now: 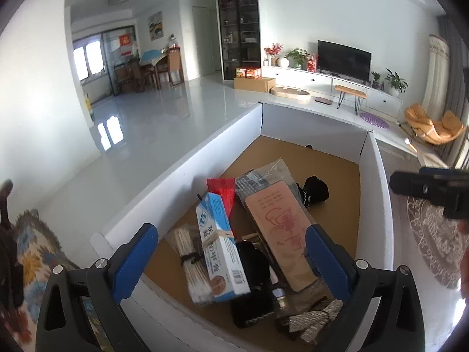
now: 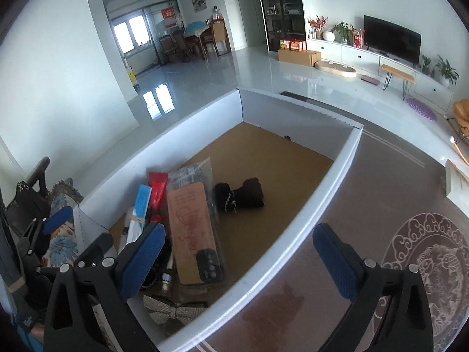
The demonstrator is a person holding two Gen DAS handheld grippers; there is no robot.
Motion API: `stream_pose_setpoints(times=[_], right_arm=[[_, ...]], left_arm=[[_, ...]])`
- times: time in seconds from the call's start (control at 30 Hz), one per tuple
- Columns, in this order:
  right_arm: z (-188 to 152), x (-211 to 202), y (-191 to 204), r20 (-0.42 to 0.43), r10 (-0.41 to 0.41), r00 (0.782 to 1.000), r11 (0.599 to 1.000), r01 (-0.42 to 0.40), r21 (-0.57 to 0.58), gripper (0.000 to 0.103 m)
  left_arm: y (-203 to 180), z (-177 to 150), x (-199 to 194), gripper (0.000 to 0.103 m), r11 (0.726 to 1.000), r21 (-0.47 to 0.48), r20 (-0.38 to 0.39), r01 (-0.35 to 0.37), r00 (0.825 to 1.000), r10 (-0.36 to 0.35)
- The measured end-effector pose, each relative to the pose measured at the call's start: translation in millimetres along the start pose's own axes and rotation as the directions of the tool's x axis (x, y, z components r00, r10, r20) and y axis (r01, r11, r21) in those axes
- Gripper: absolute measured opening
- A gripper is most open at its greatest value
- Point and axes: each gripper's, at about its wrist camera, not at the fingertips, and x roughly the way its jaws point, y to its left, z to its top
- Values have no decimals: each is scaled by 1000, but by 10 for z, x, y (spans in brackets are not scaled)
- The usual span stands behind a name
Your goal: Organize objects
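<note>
Both the left tool [image 1: 231,261] and the right tool [image 2: 239,259] were held wide and seemingly empty above the white box [image 1: 181,161] of clutter.

You see a white-walled box [image 1: 181,158] with a brown cardboard floor, resting on a brown patterned rug [image 2: 366,205]. On its floor lie a bagged phone case [image 2: 193,231], a blue-and-white carton [image 1: 219,249], a skewer bundle [image 1: 187,252] and a black pouch [image 2: 240,195].
</note>
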Motion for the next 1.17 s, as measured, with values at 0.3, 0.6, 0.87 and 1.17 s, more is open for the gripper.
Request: stream_pose_setpoints(times=[0.3, 0.6, 0.87, 1.17], right_arm=[[-134, 82, 196, -52, -38, 998, 995, 33, -93, 101], [-147, 114, 248, -62, -42, 997, 994, 35, -105, 101], [-134, 149, 287, -64, -30, 998, 995, 23, -102, 101], [-151, 179, 249, -51, -24, 998, 997, 20, -76, 101]], left_arm=[[-199, 48, 1, 102, 999, 8, -95, -33, 995, 33], [-174, 70, -62, 102, 998, -11, -85, -60, 995, 59], [-143, 72, -66, 102, 996, -28, -77, -82, 994, 79], [-63, 19, -165, 102, 991, -83, -10, -109, 994, 109]])
